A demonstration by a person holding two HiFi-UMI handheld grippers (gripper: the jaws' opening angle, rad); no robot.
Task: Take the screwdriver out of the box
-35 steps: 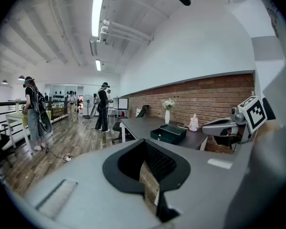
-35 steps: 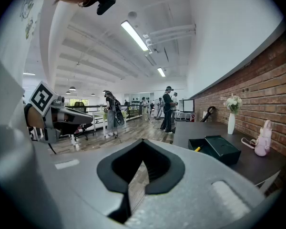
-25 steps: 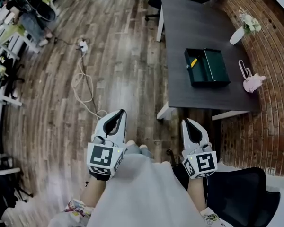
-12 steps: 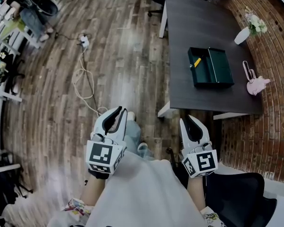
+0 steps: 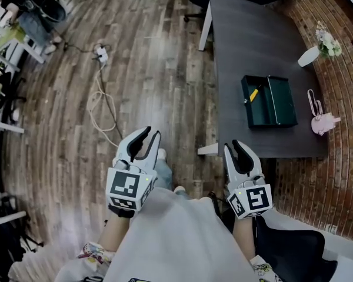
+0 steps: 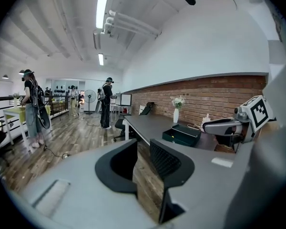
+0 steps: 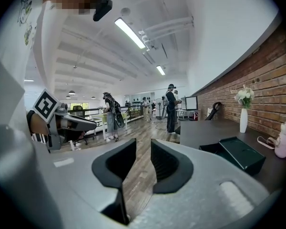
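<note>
Overhead, the head view has a dark table (image 5: 247,40) in the upper right of the frame. It stands on a wooden plank floor (image 5: 159,63), and a brick wall (image 5: 341,169) runs down the right edge. A cable (image 5: 100,107) trails across the floor at left of centre.

On the table sits an open green box (image 5: 282,101). A white vase (image 5: 310,56) with flowers is above it in frame, and a pink object (image 5: 323,123) is just right of it. The screwdriver (image 5: 253,94) lies tilted in the left half of the box (only its yellow handle reads clearly).

Both grippers sit low in the frame, side by side, pointing toward the top edge and well apart from the box. The left gripper (image 5: 152,135) has its jaws apart and empty; its own view shows floor through the gap. The right gripper (image 5: 232,147) has its jaws opening, also with nothing between them.

Marker cubes hide the hands, so only forearms show. The screwdriver's shaft can't be made out. In the right gripper view the box wall hides its contents.
</note>
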